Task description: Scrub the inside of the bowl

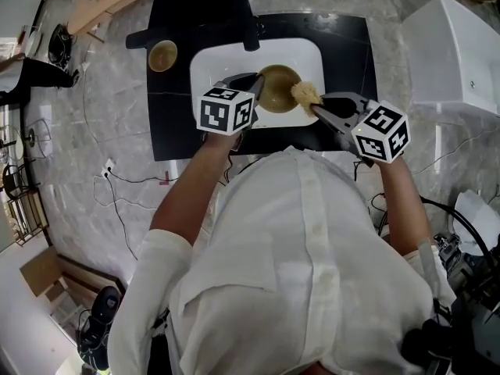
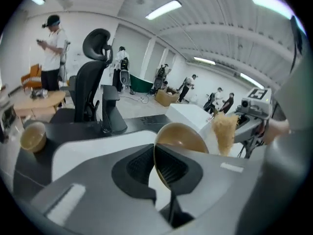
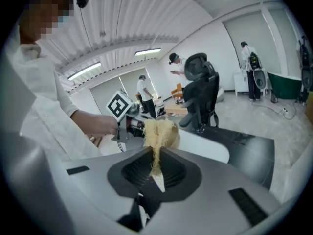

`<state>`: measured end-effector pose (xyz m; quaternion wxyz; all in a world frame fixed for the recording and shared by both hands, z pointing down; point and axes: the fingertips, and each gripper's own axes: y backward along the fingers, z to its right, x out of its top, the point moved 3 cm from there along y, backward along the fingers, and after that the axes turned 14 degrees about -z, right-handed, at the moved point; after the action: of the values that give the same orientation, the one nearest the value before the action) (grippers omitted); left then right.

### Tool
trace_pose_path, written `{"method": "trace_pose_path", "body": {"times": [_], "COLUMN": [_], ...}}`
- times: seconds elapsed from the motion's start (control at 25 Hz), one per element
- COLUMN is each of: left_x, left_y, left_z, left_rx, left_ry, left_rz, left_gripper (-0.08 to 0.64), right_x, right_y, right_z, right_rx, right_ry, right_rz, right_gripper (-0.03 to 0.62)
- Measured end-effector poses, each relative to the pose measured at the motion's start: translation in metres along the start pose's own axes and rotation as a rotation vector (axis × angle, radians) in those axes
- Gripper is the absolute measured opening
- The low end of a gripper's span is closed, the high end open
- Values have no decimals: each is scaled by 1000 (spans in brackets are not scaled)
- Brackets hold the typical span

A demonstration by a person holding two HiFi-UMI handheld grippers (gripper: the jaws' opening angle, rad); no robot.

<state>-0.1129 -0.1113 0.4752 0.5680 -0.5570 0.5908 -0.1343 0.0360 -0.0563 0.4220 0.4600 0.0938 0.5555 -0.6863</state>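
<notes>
A tan bowl is held tilted over the white sink basin. My left gripper is shut on the bowl's left rim; in the left gripper view the bowl stands on edge between the jaws of the left gripper. My right gripper is shut on a pale yellow fibrous scrubber, which sits at the bowl's right rim. In the right gripper view the scrubber rises from the right gripper, with the bowl just behind it. The scrubber hangs right of the bowl in the left gripper view.
The sink is set in a black countertop. A second tan bowl rests on the counter at the left, and a black faucet rises behind the basin. A white box stands to the right. People and an office chair are in the room.
</notes>
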Motion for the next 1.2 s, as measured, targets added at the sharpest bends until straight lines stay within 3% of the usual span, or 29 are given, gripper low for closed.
{"method": "trace_pose_path", "body": {"times": [0.12,0.2,0.44,0.56,0.72,0.92,1.2], "left_x": [-5,-7,-8,-6,-9,-15,-14], "left_y": [5,6,17,21,18,13,18], "left_z": [1,4,33,45,47,39,32], "left_rx": [-170,-271,-584,-686,-747,-734,-778], "left_ry": [126,159,162,141,169,219,321], "left_rz": [30,41,80,91,69,63,112], "left_gripper": [15,15,15,15,15,15,15], "right_x": [4,4,6,16,26,32,39], "right_y": [21,26,8,0,1,14,27], "right_z": [18,28,31,27,19,8,-14], "right_rx": [-27,-24,18,45,63,42,43], "right_ry": [-18,-30,6,43,136,220,249], "right_rz": [64,82,73,81,65,74,123], "right_gripper": [37,37,37,37,37,37,37]}}
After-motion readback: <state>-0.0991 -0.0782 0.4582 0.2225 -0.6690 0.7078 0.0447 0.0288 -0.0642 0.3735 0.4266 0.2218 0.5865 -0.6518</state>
